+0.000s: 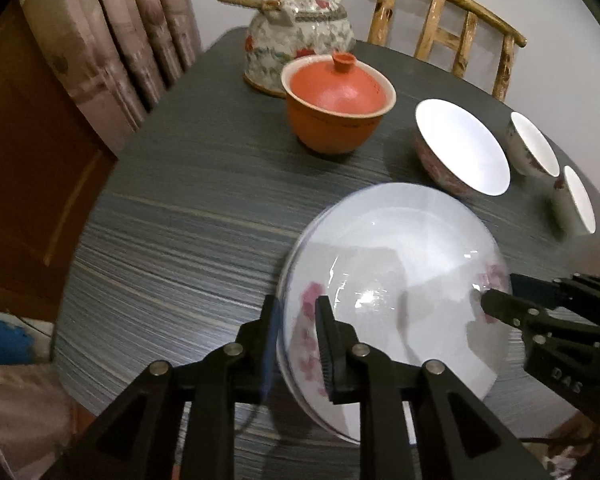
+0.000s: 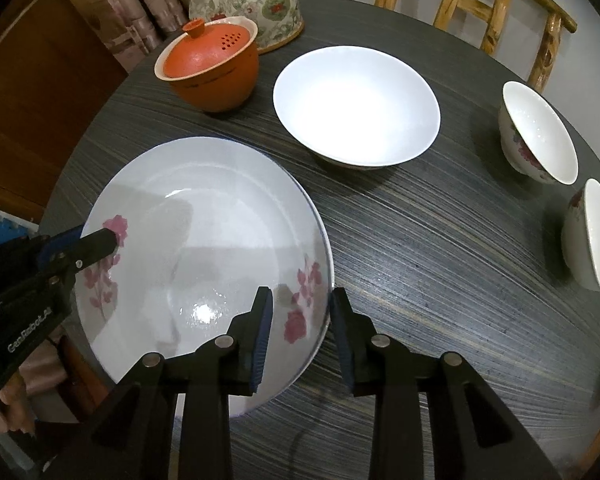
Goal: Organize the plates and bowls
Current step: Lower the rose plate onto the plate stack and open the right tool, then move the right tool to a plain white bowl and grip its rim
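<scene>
Grey streaked worktop (image 2: 440,240) carries everything. Biggest piece is the flowered plate (image 2: 204,264), sitting near the front edge, with a rim section between the fingers on each side. Left gripper (image 1: 296,344) straddles the plate's left rim: one finger outside, one over the inside, a small gap at the pads, so apart and not clearly pinching. Right gripper (image 2: 300,336) straddles the right rim the same way, fingers visibly apart with the rim in the gap, no pad pressing. Read: plate looks set down, this is the release step, or possibly a grip not yet made; can't tell which from the frames alone. Behind the plate, just apart from it, is the large white bowl (image 2: 356,108). Two small bowls (image 2: 540,136) stand further right, near each other. Red lidded cup (image 2: 208,68) and patterned teapot (image 2: 252,4) at the back are not part of the job. Next move, my guess: lift both grippers straight up clear of the rim without dragging it, then go for a bowl, likely nesting the small ones.
</scene>
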{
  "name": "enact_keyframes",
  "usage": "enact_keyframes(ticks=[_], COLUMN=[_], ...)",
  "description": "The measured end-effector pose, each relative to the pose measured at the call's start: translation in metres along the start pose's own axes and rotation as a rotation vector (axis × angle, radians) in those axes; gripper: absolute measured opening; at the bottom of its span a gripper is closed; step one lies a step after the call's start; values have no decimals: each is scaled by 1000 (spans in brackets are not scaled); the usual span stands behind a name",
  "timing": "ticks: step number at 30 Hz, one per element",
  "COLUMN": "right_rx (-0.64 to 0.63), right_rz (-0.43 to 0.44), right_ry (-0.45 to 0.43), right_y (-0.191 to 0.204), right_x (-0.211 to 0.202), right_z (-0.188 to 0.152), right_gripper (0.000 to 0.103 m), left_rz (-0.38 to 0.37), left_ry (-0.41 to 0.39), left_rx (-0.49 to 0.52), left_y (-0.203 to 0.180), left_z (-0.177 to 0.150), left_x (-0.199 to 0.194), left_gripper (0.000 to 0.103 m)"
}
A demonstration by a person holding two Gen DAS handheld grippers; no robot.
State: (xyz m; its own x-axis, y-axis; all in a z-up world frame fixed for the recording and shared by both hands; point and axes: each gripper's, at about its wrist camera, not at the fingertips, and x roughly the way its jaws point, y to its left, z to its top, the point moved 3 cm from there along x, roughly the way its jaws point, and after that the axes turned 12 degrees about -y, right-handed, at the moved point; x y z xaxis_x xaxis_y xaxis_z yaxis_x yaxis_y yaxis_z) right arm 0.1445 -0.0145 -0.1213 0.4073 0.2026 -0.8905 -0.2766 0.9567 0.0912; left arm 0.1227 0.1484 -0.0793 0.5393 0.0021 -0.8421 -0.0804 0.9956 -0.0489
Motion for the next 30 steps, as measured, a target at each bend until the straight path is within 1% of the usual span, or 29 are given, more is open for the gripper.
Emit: enact_keyframes(ticks=[2,5,10,14,17,21,25,30], right_rx=[0,-7,2,15,29,49,86,136], right_rz=[4,-5,0,18,29,40,34,0], right_ry=[2,-4,-7,-18,-31,-56,-70,-88], right_y=[2,5,6,3,-2,-15,-35,-74], right_x=[0,0,-1,-4,-9,-19,-27,-42], right_z=[0,-1,-1,-2,-2,-3,-6,-13], right_gripper=[30,32,32,32,32,32,32,32], left_rz=[-24,-14,-10,5,34,36,72,87], left_ry=[1,-6,-20,-64,-118,-159,-205,-225], left_rx=[-10,12,13,23,32,15,57,109], left_y=[-1,-3,-2,-2,-2,-1,-7,-20], left_z=[0,0,0,1,7,11,13,15], left_x=[-1,-2,-5,-12,-18,-25,-30,-37], left_gripper=[21,22,22,22,22,22,22,22])
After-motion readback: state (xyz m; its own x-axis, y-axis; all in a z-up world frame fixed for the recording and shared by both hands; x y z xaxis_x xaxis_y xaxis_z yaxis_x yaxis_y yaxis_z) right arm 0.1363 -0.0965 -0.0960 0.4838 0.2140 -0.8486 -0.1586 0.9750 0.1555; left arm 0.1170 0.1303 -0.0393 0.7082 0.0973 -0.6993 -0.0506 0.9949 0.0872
